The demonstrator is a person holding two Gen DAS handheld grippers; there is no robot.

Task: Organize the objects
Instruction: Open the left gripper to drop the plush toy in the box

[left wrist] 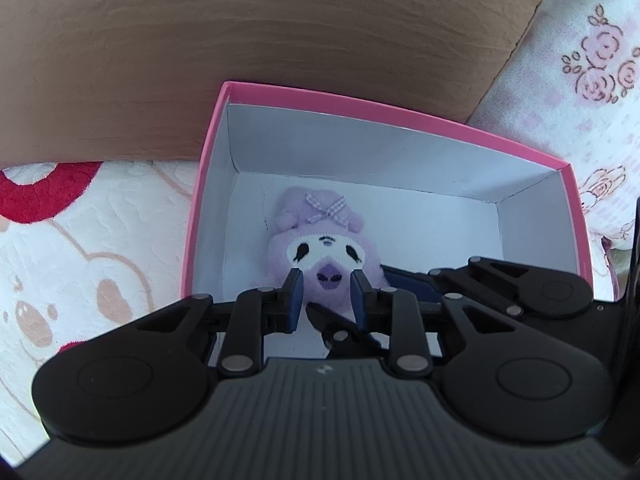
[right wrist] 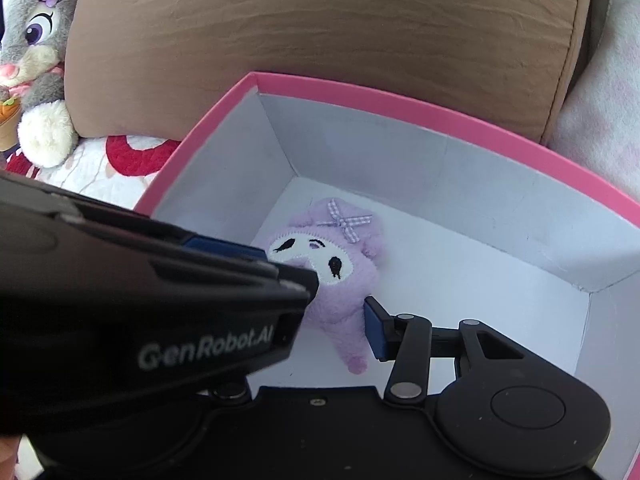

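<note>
Purple plush (left wrist: 320, 248) lies on the white floor of the pink box (left wrist: 208, 152), face up, its gingham bow toward the far wall and its feet toward me, so I judge the first item already stowed. From my left wrist view the left gripper (left wrist: 326, 294) hangs just above the toy's snout with its blue fingers (left wrist: 295, 300) apart, one on either side of the face, and I cannot see them pressing the fur; I read that as a release and not a hold. From the right wrist view the right gripper (right wrist: 340, 320) is down inside the box beside the toy's body; one blue pad is close against the plush's flank, but the other finger is hidden behind the left tool's black body, so I cannot tell whether this pair is spread or closed on the toy. The box sits on the bed's pale cartoon-print blanket (left wrist: 80, 260), pushed against a brown cushion (left wrist: 240, 40). Beyond the cushion a grey rabbit plush (right wrist: 36, 60) leans outside the box, well apart from it; I would guess it is a candidate to go in next, though the task does not say. By my estimate one thing is placed, both tools need lifting clear, and anything loose on the bed remains.
</note>
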